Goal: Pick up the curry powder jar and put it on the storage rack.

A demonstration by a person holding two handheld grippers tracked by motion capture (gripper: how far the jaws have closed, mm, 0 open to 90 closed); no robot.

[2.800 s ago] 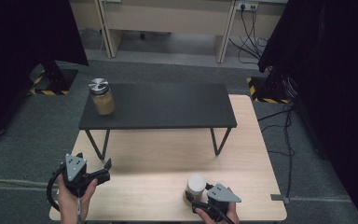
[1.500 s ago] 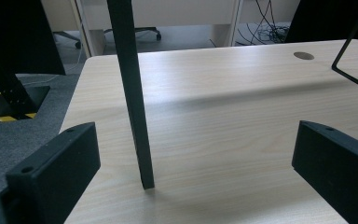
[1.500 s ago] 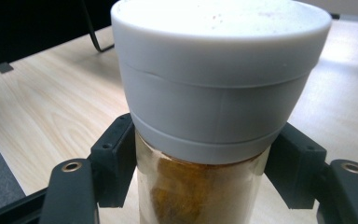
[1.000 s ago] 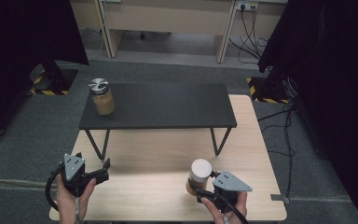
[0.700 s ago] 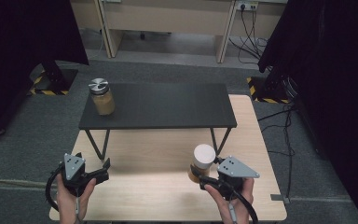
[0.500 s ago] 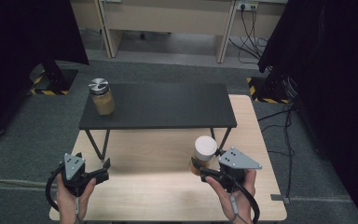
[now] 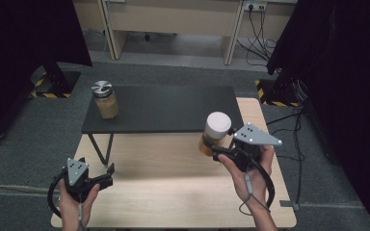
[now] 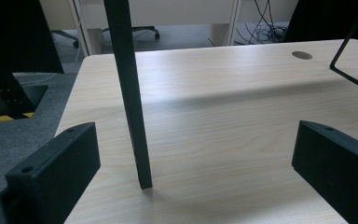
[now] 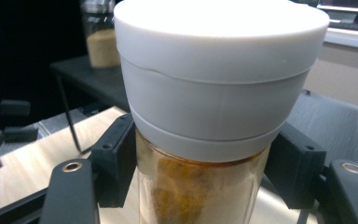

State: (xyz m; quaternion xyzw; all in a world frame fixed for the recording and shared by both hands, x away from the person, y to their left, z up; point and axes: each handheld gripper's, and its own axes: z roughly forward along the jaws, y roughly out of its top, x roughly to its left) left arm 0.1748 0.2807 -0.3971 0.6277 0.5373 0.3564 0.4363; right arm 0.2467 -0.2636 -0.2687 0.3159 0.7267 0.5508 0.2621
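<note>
White-lidded jar (image 7: pixel 215 134) sits right of centre in the high view, held off the table, pinched below its lid by the right gripper (image 7: pixel 215 150) in the person's right hand (image 7: pixel 248 168). In the right gripper view the jar (image 9: pixel 205 140) takes up the middle of the frame: a broad white cap in stacked rings over clear glass with orange-brown powder inside, a black jaw pressed against the glass on each side. No label, brand or writing can be read on the cap or the glass.

Second jar (image 7: pixel 105 99), with a silver lid and pale tan filling, stands in the upper left of the high view at the left end of the low black table (image 7: pixel 173 109), near its front edge and left corner; any label on it is too small to read. The rest of that dark top is bare up to its right edge, which lies just above and behind the held jar.

Left gripper (image 7: pixel 107 174) rests low at the lower left of the high view, in the left hand (image 7: pixel 74 204), over the light wooden table (image 7: pixel 164 192). In the left gripper view its jaws stand spread wide with nothing between the pads; a slanted black leg (image 8: pixel 130 93) of the low table meets the wood between them, further off. Open wood stretches between the two hands and toward the near edge at the bottom of the high view.
</note>
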